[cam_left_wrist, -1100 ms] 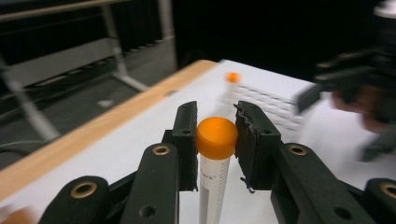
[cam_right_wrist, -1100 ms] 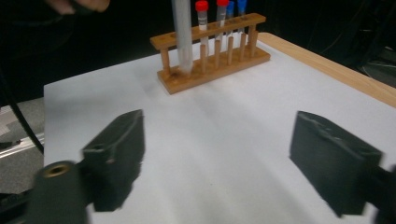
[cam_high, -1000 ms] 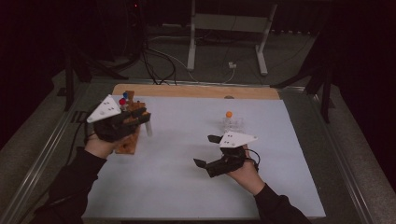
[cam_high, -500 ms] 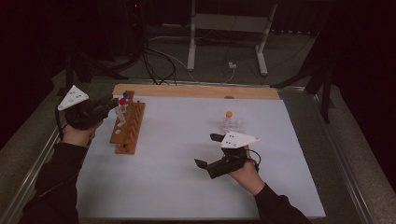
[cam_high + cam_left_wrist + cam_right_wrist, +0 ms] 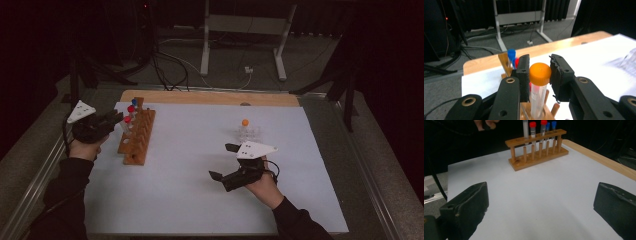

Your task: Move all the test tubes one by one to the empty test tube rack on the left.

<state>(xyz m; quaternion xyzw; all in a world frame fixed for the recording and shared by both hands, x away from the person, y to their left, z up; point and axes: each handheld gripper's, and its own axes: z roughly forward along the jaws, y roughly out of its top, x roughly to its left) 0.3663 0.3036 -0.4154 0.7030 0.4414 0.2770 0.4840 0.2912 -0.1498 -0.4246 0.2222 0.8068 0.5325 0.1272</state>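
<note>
Left claw [image 5: 539,75] withdrawn from rack [image 5: 137,138]

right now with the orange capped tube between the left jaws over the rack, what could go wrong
The left gripper has its jaws beside the orange-capped tube with small gaps showing, so the tube may slip or tilt. The wooden rack is light-looking, and a sideways pull could tip it with the red-capped tubes. The right gripper is open, far from steadying it.
</note>
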